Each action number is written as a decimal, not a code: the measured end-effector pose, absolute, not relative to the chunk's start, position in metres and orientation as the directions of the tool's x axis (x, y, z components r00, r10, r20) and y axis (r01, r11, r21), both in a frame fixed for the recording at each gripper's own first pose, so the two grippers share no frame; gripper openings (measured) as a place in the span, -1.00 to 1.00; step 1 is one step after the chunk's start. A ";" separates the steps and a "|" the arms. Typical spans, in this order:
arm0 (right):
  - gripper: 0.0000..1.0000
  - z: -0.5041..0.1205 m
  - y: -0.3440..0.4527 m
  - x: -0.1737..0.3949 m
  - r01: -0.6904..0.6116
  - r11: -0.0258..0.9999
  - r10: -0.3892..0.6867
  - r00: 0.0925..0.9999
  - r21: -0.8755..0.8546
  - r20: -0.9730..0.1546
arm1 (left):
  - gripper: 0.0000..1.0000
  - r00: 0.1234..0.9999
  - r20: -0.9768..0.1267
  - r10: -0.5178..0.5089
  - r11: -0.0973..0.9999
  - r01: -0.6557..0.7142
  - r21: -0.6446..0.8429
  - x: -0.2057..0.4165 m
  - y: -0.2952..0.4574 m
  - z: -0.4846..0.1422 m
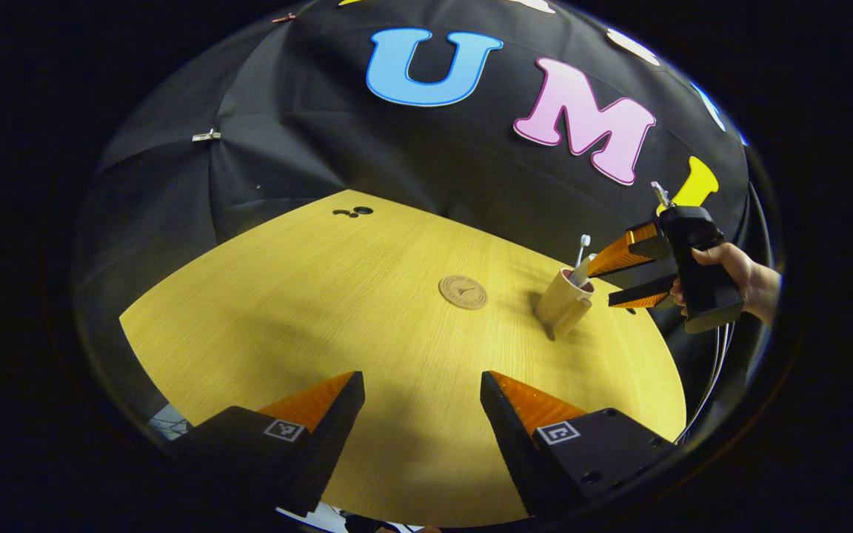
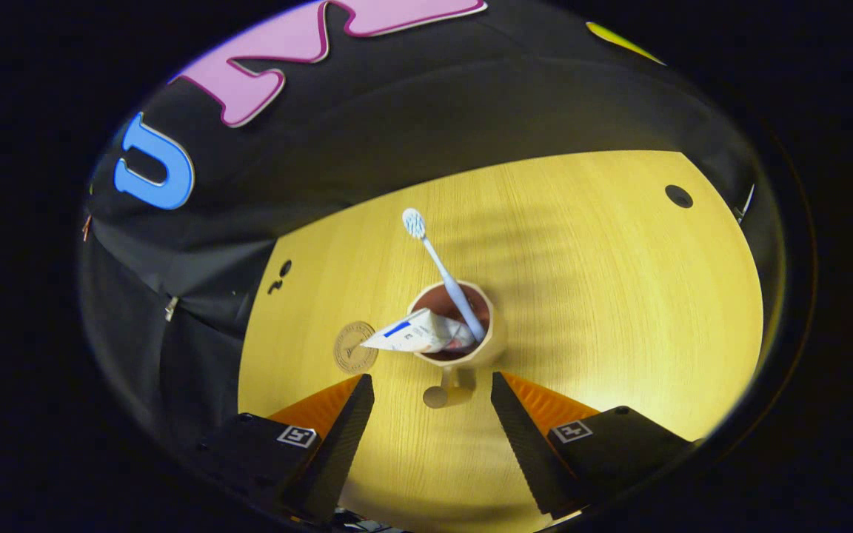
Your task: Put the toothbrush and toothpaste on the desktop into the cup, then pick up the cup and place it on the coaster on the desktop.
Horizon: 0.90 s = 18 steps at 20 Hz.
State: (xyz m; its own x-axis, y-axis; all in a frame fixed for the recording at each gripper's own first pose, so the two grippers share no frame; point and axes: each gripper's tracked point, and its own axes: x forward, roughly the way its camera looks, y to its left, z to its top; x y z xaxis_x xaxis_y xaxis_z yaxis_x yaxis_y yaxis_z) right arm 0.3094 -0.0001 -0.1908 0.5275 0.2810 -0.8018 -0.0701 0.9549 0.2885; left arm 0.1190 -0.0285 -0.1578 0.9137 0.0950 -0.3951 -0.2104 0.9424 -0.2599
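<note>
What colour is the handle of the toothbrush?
The toothbrush handle is pale blue, clearest in the right gripper view.

Left gripper (image 1: 422,385), lower frame: two wedge-shaped fingers with ribbed inner faces, each on a black block bearing a square white-bordered tag; screw holes at lower right. Right gripper (image 1: 607,285), at right: black pistol-grip body, small metal stub on top, thin cables trailing below, bare hand (image 1: 730,270).

Recording booth, not a home: black cloth wall (image 1: 308,148) pinned with metal clips (image 1: 206,136) (creases showing), bare yellow wood-grain bench (image 1: 308,311), cables (image 1: 715,370) trailing off edge.
</note>
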 end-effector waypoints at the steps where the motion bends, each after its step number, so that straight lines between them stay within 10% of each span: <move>1: 0.96 -0.202 0.001 0.309 -0.074 0.962 0.262 0.509 0.262 -0.820 | 0.95 0.906 -0.411 0.098 0.940 -0.220 -0.260 0.112 -0.025 -0.162; 18: 1.00 -0.282 0.010 0.334 0.049 0.990 0.104 0.408 0.136 -0.907 | 0.96 0.859 -0.493 0.139 0.924 -0.292 -0.249 0.071 0.008 -0.180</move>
State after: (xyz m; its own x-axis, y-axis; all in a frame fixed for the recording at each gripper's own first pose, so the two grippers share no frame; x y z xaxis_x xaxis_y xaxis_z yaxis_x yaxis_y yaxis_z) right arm 0.3343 0.0104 -0.2822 0.4085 0.1040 -0.9068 0.0493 0.9895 0.1357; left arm 0.0707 0.0084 -0.1800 0.8591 0.1388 -0.4926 -0.2918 0.9235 -0.2488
